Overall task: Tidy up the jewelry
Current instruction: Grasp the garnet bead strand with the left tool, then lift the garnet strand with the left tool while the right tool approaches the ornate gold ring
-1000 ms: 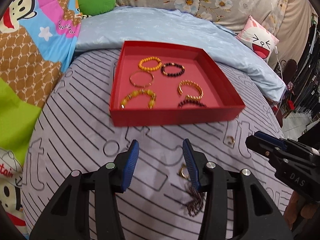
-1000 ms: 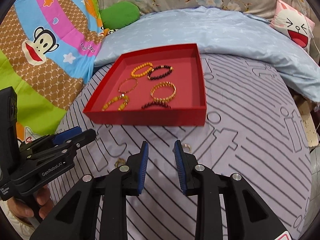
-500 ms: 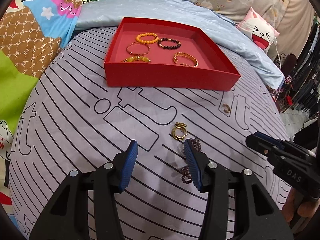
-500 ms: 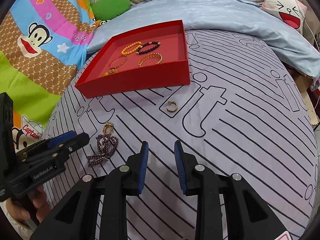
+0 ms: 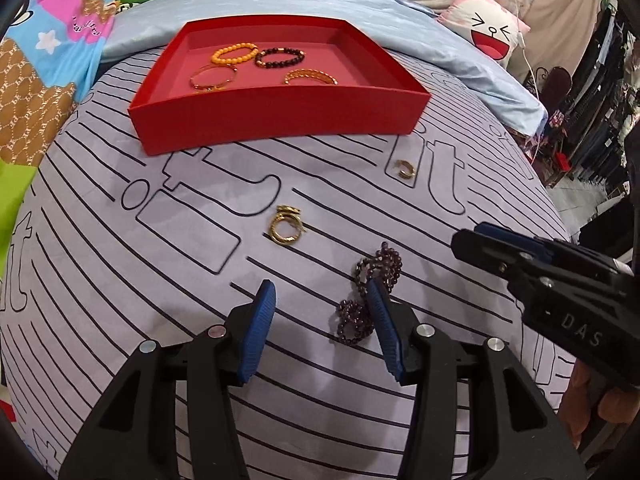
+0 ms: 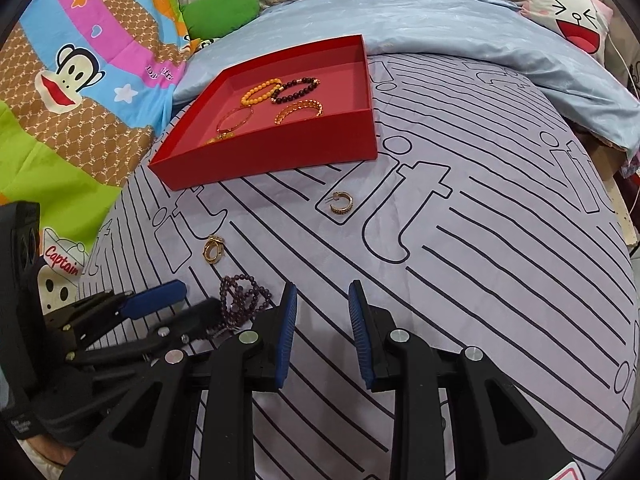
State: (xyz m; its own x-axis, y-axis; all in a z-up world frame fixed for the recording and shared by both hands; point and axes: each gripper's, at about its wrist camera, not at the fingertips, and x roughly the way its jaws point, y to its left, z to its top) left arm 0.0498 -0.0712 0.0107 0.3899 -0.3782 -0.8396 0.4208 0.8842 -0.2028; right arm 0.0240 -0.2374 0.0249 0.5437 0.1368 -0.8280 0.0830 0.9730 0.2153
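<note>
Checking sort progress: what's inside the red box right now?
Inside the red box: an orange bead bracelet, a dark bead bracelet, a thin gold bangle and a gold chain bracelet. The near wall hides the front strip of the floor; only a yellow scrap shows there.

striped sheet, cartoon pillow

Two wrist fisheyes, close above the bedspread, angled steeply down (probably), both facing the red tray

"DAS" moulded on black plastic right gripper body. "Captain" in red script on cartoon-print blanket. Outlined "it" lettering on lilac striped bedsheet.
</note>
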